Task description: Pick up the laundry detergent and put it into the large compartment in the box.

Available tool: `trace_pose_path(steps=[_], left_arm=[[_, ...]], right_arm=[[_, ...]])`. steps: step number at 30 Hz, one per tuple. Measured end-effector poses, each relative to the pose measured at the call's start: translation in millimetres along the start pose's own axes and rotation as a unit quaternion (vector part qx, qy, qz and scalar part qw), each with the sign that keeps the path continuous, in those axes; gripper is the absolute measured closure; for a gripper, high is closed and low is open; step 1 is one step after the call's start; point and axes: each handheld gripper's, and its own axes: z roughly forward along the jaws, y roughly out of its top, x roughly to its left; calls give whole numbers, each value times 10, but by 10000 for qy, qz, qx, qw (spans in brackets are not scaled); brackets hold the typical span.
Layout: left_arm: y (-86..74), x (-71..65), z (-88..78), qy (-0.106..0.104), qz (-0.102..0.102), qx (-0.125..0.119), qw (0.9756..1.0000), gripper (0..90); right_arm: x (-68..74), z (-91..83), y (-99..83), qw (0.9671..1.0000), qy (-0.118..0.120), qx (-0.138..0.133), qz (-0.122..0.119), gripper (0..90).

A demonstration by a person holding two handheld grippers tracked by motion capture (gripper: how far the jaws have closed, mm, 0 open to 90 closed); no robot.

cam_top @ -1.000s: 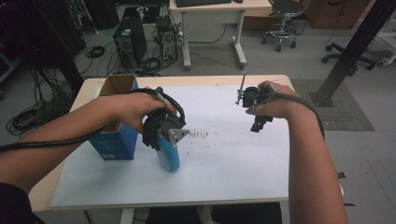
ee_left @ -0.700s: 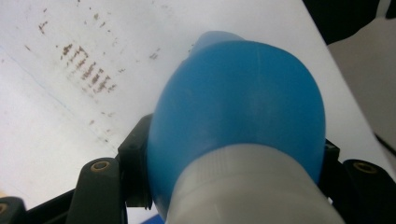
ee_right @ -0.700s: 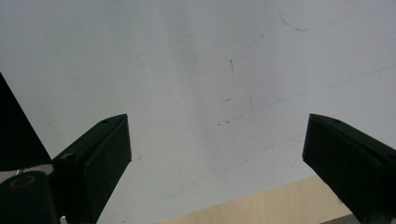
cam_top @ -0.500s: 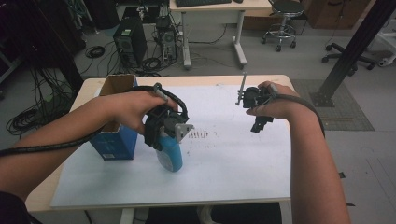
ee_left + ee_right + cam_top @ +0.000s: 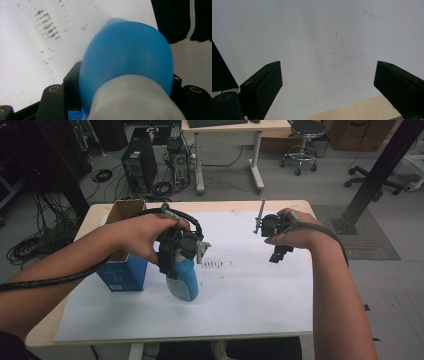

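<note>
A blue plastic bottle (image 5: 184, 279) with a white cap end (image 5: 135, 102) is clamped in my left gripper (image 5: 177, 257), which is shut on it and holds it just off the white paper sheet (image 5: 240, 285), right of a blue cardboard box (image 5: 122, 270). In the left gripper view the bottle's rounded blue body (image 5: 130, 55) bulges between the black jaws. My right gripper (image 5: 279, 251) hovers over the sheet's far right part, pointing down. Its jaws stand wide apart in the right gripper view, with nothing between the fingers (image 5: 264, 82) but bare paper.
The open-topped blue box stands at the table's left edge. Dark smudged marks (image 5: 212, 264) lie on the sheet near its middle. The wooden table edge (image 5: 210, 205) borders the paper. Desks, computer towers (image 5: 135, 162) and a chair (image 5: 300, 140) stand on the floor beyond.
My left gripper has lifted the blue bottle a little off the sheet. The right gripper has stayed where it was.
</note>
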Motion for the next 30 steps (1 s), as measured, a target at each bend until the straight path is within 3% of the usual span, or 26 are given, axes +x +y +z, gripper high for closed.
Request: trace_pose_path(steps=[4,8,14,19,22,23,24,26,27,28,29,30], left_arm=[[2,7,-73,-28,-363,-74,9993,371],[-2,13,-158,-46,-774,-185,9968,371],[-15,22,-222,43,-1134,-223,9933,371],[-32,47,-277,71,-1639,-154,9863,371],[-72,80,-342,106,-2019,-234,9791,371],[-84,83,-361,130,-2079,-256,9777,371],[-98,90,-394,174,-2253,-248,9738,371],[-113,97,-433,227,-2456,-272,9687,371],[-121,106,-455,236,-2639,-293,9638,371],[-132,120,-474,220,-2860,-325,9574,371],[-144,130,-489,209,-2994,-341,9533,371],[-166,141,-511,209,-3207,-426,9460,371]], right_arm=[[1,2,6,10000,-7,-7,-10,82],[1,7,4,10000,-4,-30,-20,82],[-3,14,-8,10000,3,-51,-19,83],[-1,7,-13,10000,0,-66,-13,83],[-1,8,-17,10000,-11,-91,-5,83],[-1,13,-17,10000,-11,-94,-5,83],[-2,17,-18,10000,-10,-86,-9,84],[-8,33,-18,10000,-13,-92,-18,85],[-11,37,-18,10000,-7,-88,-18,85],[-13,42,-18,10000,3,-87,-7,85],[-18,47,-14,10000,2,-96,-17,84],[-20,47,-11,10000,13,-87,-18,84]])
